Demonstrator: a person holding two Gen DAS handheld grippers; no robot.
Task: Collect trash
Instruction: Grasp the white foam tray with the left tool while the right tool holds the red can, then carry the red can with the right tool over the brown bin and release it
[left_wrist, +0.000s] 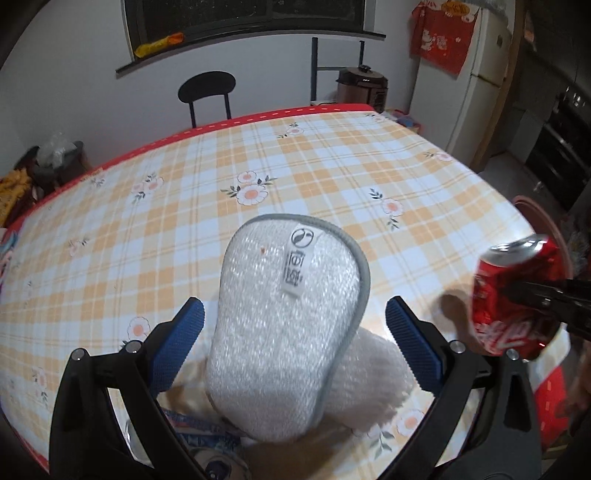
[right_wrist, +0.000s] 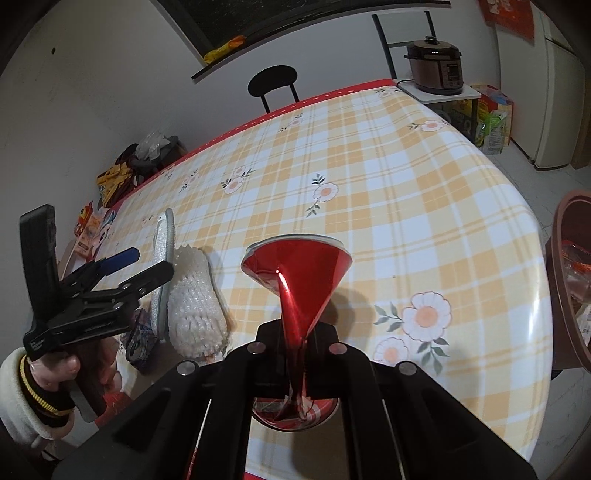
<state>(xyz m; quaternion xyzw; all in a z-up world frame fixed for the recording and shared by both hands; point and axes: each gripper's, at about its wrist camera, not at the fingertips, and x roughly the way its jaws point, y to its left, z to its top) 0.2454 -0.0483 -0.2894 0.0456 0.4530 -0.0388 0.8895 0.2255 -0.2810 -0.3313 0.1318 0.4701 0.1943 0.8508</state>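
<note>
Checkered tablecloth (right_wrist: 424, 206) covers the table. Right gripper (right_wrist: 293, 332) has its jaws squeezed flat on the crushed can (right_wrist: 295, 269), probably to carry it to the brown bin (right_wrist: 569, 280) at their right. Left gripper (left_wrist: 293, 343) has its jaws wide open around the white sponge (left_wrist: 284, 325), not touching it.

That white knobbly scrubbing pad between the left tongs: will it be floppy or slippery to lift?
White knobbly scrubbing pad looks soft and light, probably squashing under the pads. Its bumpy weave should grip. It leans on a fluffy white cloth, so it may tip.
</note>
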